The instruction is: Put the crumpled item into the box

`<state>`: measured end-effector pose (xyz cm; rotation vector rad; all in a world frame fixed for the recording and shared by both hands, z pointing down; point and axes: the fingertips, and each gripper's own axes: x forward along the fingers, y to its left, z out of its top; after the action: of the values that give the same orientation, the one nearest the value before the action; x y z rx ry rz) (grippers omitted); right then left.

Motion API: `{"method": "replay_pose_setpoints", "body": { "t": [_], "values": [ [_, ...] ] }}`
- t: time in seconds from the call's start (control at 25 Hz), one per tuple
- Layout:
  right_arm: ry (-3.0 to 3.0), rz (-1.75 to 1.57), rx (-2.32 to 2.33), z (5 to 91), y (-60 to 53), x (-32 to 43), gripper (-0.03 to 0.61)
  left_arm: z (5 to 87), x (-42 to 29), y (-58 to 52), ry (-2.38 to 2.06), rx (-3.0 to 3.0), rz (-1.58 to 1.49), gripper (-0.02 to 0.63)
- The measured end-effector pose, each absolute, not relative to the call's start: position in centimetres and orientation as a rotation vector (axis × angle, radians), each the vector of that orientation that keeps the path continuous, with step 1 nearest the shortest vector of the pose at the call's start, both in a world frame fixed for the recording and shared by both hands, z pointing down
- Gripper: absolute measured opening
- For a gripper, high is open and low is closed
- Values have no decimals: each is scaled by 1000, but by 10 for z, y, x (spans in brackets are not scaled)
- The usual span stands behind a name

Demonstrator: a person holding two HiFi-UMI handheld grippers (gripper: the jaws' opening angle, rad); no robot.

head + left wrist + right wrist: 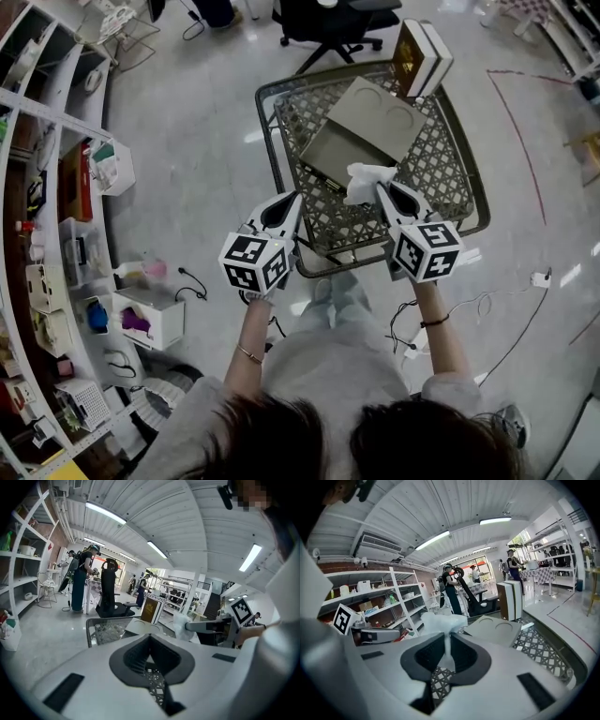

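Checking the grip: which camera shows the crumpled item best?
Right gripper view: the crumpled item sits close, pinched between the fingers. The head view shows it small; the left gripper view from the side, farther off.

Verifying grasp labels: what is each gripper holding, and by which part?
The right gripper pinches the crumpled tissue by its lower tail; the bulk sticks out past the fingers. The left gripper is shut, holding nothing.

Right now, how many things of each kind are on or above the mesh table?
Flat box: 1
Upright books: 2
Crumpled white item, held in the right gripper: 1
Total: 4
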<state>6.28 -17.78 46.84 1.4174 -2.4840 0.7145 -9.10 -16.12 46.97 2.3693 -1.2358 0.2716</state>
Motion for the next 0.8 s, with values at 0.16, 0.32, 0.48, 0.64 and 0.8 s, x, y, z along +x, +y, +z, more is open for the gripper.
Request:
{"method": "replay_pose_setpoints", "body": {
  "t": [0.16, 0.32, 0.48, 0.64, 0.8],
  "values": [
    [-2482, 728, 1371, 481, -197, 63, 55, 480, -85, -177, -1235, 2345, 281, 17],
    [-2484, 768, 1342, 494, -211, 65, 55, 490, -78, -186, -1234, 2322, 301, 17],
    [-2486, 814, 1321, 506, -227, 65, 55, 500, -75, -194, -1246, 2297, 313, 17],
    [-2476, 888, 1342, 519, -239, 65, 55, 512, -74, -200, -1237, 2280, 322, 17],
    [-2447, 934, 1345, 534, -248, 59, 55, 529, -78, -202, -1212, 2264, 336, 17]
  ]
}}
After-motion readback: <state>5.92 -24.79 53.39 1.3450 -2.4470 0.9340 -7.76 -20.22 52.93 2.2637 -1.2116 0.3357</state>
